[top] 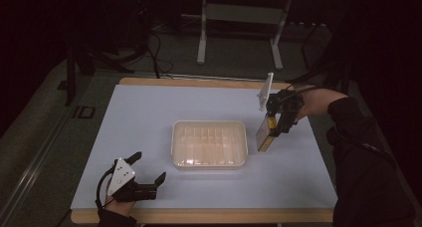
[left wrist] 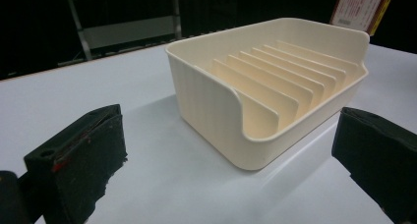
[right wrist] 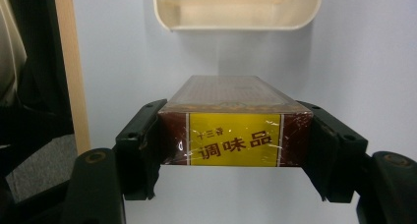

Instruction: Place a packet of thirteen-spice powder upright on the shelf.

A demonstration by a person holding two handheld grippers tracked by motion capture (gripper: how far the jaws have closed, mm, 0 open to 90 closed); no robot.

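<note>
White table point(top: 149, 137) with a wood edge, cream slotted tray point(top: 209, 143) sitting in the middle. Behind it there's a metal stand point(top: 239, 18) and cables point(top: 157, 48) on the dark floor.

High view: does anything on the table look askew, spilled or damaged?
Nothing stands out. The cream tray sits flat and empty mid-table. The right tool grips the box squarely beside the tray. The left tool rests open near the front edge.

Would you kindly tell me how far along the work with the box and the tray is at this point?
Done: the right tool is shut on the box, pads on both its sides, holding it off the table just right of the tray. In hand: carrying the box, apparently toward the tray. Left: nothing lies in the tray's slots, so the box likely has yet to go in. The left tool rests open near the tray.
</note>
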